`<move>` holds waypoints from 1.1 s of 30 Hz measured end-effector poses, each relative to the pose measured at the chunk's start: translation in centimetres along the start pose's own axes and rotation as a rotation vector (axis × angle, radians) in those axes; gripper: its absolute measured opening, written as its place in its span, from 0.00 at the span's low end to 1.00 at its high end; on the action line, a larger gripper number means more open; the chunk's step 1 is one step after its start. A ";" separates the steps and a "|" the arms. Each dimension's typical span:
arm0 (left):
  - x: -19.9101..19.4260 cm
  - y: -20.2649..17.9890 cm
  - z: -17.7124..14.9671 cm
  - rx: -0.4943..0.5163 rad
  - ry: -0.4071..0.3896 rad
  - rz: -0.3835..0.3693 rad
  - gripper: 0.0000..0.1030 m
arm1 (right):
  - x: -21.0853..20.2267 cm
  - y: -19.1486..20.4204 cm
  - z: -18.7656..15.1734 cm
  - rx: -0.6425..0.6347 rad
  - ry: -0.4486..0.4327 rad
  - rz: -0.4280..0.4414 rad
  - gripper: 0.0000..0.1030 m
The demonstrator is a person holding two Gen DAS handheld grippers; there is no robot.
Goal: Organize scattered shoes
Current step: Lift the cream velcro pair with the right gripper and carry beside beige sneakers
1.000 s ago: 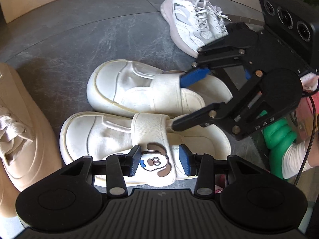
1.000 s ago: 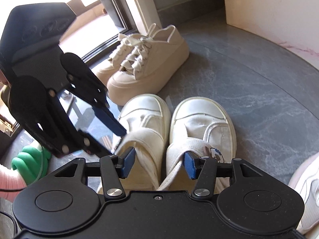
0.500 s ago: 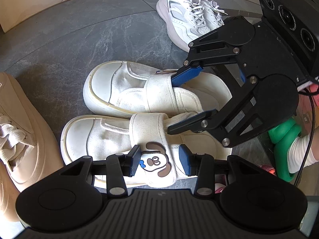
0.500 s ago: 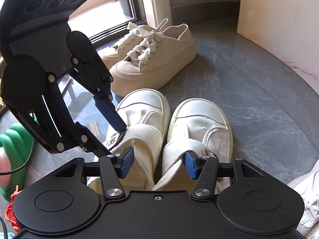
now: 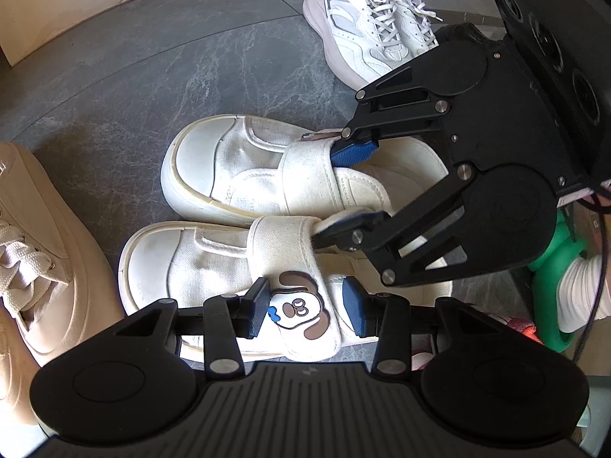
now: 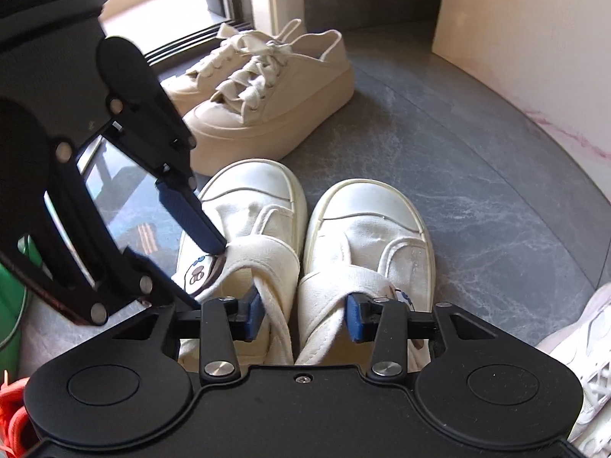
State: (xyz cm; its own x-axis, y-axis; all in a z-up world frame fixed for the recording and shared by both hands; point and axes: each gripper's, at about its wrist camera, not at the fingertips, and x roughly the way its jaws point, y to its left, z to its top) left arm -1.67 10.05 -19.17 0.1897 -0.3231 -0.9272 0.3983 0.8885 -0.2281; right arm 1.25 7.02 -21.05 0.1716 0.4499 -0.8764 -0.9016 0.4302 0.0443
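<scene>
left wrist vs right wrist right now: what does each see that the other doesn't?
Left wrist only: the white sneakers seen whole, a sleeve at the right edge, and the right gripper seen from outside, its fingers open around parts of both strap shoes.

Right wrist only: the window track, orange laces at the bottom left, and the left gripper seen from outside, at the dog patch.

Both: the strap shoes side by side, the beige shoes, the grey floor, the green item.

Strap shoes (image 5: 267,206) side by side, touching; lace-up pair (image 6: 267,91) beyond toes; sneakers (image 5: 366,19) well apart.
</scene>
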 end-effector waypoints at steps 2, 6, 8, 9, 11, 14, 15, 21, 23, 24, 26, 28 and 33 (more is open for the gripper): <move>-0.1 0.0 -0.1 -0.012 -0.009 -0.002 0.37 | 0.0 0.1 0.2 -0.003 0.014 -0.009 0.29; -0.4 0.1 -0.6 -0.049 -0.040 -0.004 0.37 | -0.3 0.5 0.2 -0.033 0.007 -0.015 0.17; -0.6 0.0 -0.8 -0.054 -0.060 -0.002 0.37 | -0.5 0.6 0.2 -0.050 0.000 -0.017 0.15; -0.7 0.1 -1.0 -0.059 -0.073 0.000 0.37 | -0.6 0.7 0.2 -0.058 -0.003 -0.018 0.14; -0.8 0.2 -1.5 -0.108 -0.103 -0.015 0.37 | -0.8 0.9 0.1 -0.075 -0.011 -0.020 0.11; -1.4 0.0 -2.4 -0.115 -0.129 -0.019 0.37 | -1.0 1.2 0.1 -0.100 -0.021 -0.023 0.07; -1.6 0.0 -2.6 -0.116 -0.135 -0.012 0.37 | -1.1 1.2 0.1 -0.109 -0.025 -0.024 0.07; -3.4 0.6 -3.2 -0.162 -0.172 0.007 0.37 | -2.4 2.0 0.4 -0.295 -0.027 -0.022 0.06; -4.2 0.6 -3.0 -0.170 -0.192 0.006 0.37 | -3.2 2.3 0.6 -0.440 -0.010 -0.006 0.06; -4.7 0.6 -2.9 -0.171 -0.203 0.008 0.37 | -3.3 2.3 0.6 -0.468 -0.004 -0.001 0.06; -5.1 0.5 -2.6 -0.152 -0.199 0.049 0.37 | -3.8 2.1 1.0 -0.609 0.032 0.033 0.06; -5.2 0.4 -2.4 -0.123 -0.181 0.104 0.37 | -4.1 2.0 1.2 -0.692 0.047 0.054 0.06; -5.0 0.7 -3.0 -0.108 -0.163 0.148 0.37 | -4.7 2.5 0.7 -1.117 0.090 0.158 0.06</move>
State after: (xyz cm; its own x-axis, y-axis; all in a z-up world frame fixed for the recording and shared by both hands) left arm -5.00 13.23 -15.61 0.3841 -0.2276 -0.8948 0.2585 0.9569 -0.1324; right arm -1.49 6.52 -16.45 0.0362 0.3596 -0.9324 -0.7685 -0.5865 -0.2560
